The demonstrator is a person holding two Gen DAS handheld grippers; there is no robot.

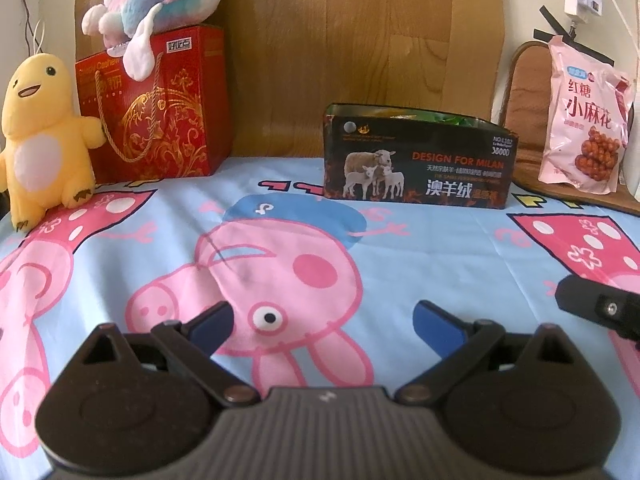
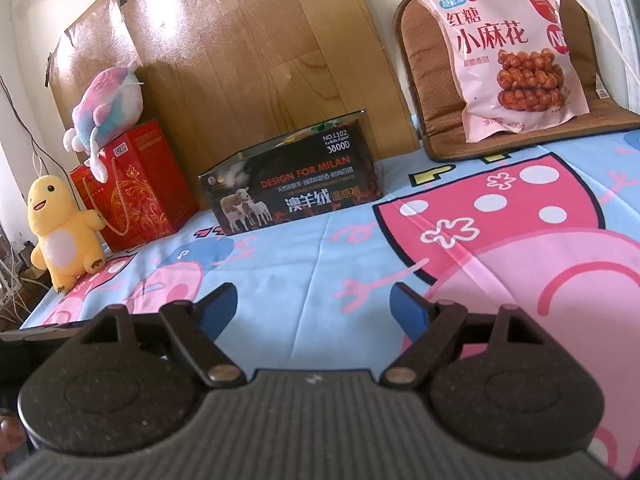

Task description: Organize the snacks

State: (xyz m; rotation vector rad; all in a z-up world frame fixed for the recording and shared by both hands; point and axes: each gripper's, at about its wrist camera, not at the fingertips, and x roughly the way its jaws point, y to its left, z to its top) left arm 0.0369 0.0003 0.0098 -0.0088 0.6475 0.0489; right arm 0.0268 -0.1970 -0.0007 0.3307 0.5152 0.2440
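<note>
A black open-topped box (image 1: pixel 420 160) printed with sheep stands at the back of the cartoon-pig sheet, with wrappers showing inside; the right wrist view has the box (image 2: pixel 296 188) at centre. A pink snack bag (image 1: pixel 586 120) of fried twists leans on a brown cushion at the far right, seen larger as the bag (image 2: pixel 508 44) in the right wrist view. My left gripper (image 1: pixel 322 326) hovers open over the sheet, well short of the box, nothing between its blue pads. My right gripper (image 2: pixel 314 312) is likewise open and empty; its black tip (image 1: pixel 600 306) shows at the left view's right edge.
A red gift box (image 1: pixel 156 108) with a pastel plush (image 1: pixel 160 4) on top stands back left, a yellow plush (image 1: pixel 40 136) beside it. A wood-pattern board (image 2: pixel 248 60) backs the scene. The brown cushion (image 2: pixel 428 80) props against the wall. Cables hang past the sheet's left edge (image 2: pixel 16 284).
</note>
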